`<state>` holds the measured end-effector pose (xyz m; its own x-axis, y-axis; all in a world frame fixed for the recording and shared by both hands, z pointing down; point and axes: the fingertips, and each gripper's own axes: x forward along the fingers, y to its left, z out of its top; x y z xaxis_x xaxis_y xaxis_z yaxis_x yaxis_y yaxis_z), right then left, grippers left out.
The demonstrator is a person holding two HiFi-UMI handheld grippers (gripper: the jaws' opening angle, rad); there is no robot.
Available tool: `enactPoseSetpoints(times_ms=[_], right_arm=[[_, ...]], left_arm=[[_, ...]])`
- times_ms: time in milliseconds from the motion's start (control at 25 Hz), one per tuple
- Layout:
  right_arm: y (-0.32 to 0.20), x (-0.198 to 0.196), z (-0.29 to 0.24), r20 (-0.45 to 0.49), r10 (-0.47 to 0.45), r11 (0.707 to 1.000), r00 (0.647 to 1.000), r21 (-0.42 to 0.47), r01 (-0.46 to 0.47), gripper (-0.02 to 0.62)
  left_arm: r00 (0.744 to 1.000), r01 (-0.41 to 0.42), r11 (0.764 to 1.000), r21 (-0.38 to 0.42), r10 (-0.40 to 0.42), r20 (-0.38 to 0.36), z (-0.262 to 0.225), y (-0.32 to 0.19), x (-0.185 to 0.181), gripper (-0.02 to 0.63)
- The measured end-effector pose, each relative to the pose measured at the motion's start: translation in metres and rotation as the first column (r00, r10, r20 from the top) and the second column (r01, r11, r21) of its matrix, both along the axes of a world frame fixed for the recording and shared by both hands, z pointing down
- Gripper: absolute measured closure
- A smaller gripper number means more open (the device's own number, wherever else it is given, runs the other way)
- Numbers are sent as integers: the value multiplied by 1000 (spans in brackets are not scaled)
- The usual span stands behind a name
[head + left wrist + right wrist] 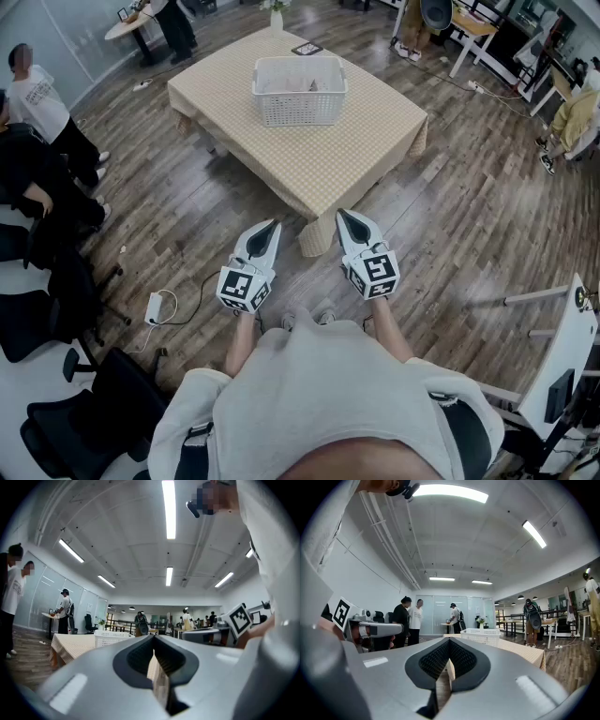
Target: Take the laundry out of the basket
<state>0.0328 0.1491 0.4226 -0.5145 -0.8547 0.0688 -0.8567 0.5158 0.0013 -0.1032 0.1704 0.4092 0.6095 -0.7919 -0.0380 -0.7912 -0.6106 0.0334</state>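
Note:
A white slatted laundry basket stands on a low table with a beige checked cloth. Pale laundry lies inside the basket. Both grippers hang side by side in front of the table's near corner, well short of the basket. My left gripper is shut with nothing in it, and so is my right gripper. The left gripper view has its jaws closed, with the basket small and far behind them. In the right gripper view the jaws are likewise closed, and the basket sits far off.
Black office chairs crowd the lower left, beside seated people. A white power adapter with its cable lies on the wood floor. A vase and a dark card sit at the table's far edge. White desks stand to the right.

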Motion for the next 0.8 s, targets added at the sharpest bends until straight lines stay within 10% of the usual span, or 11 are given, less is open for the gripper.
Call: enactPoseSetpoints(times_ms=[800], right_arm=[[-3,2,0,58,-29,999,998,-16,30,597]], left_arm=[[1000,15,1000,-13,-15,1,4,-3,4,595]])
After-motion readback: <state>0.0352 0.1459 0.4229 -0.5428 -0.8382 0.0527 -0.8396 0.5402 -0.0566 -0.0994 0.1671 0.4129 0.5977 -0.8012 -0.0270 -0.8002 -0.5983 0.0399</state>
